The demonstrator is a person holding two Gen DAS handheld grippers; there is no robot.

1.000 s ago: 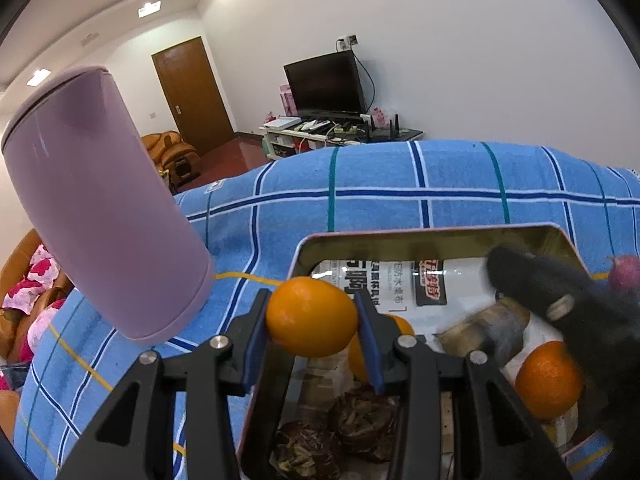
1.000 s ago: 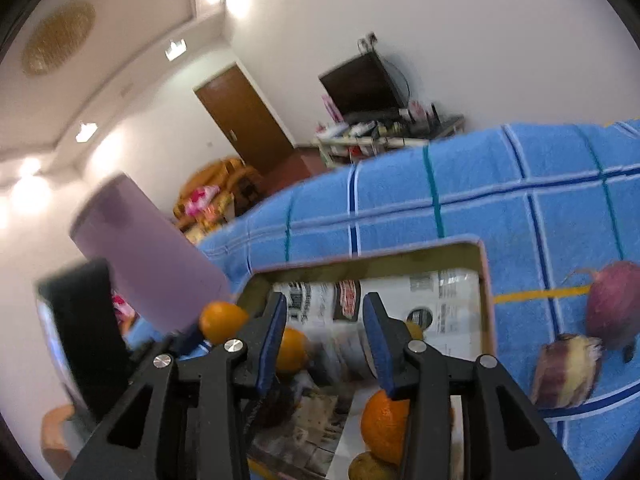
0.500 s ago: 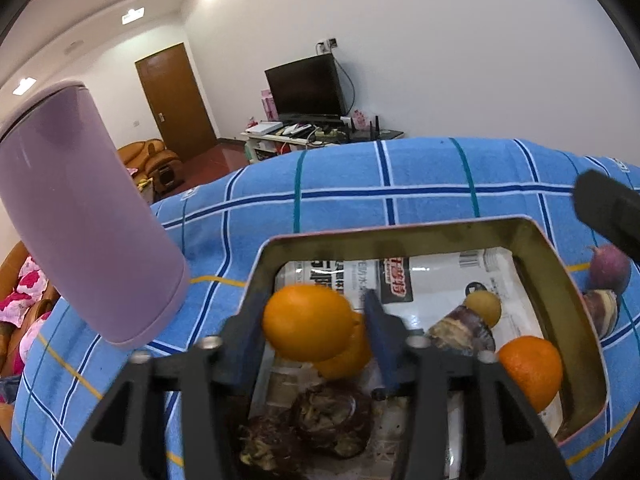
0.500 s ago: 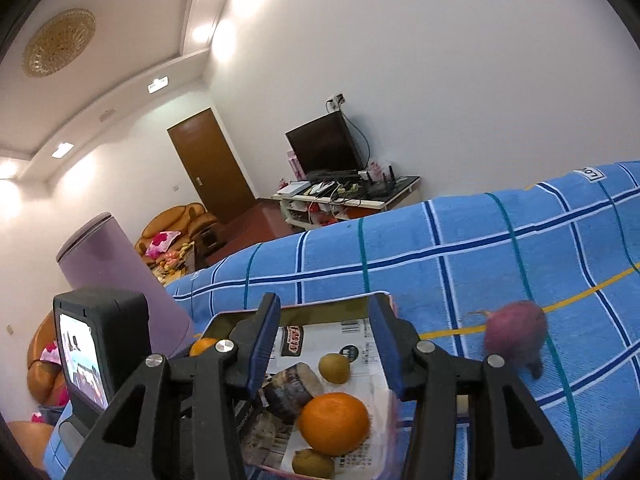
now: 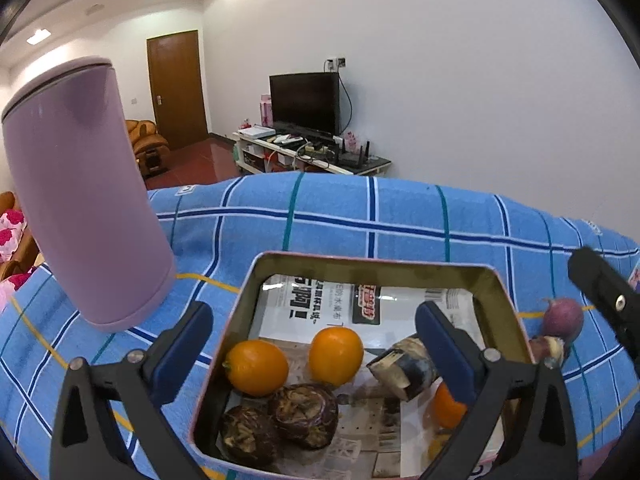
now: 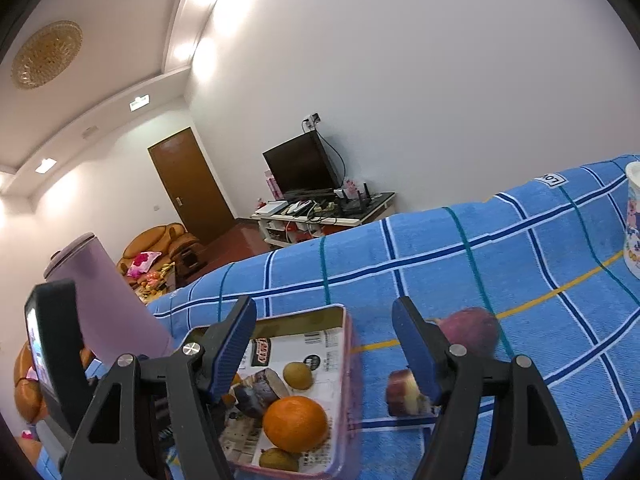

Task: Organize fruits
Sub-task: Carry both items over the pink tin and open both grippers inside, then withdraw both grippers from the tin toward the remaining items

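From the left wrist, your left gripper hangs over the tin, jaws wide apart and just opened, nothing between them. The orange lies loose near the tin's left wall, beside a second orange. Oranges are round, firm and roll, so pinch them across the middle.

From the right wrist, your right gripper has just been opening and holds nothing. The purple fruit sits on the cloth, just right of the tin's right edge. It looks smooth, so squeeze softly around its fat part.
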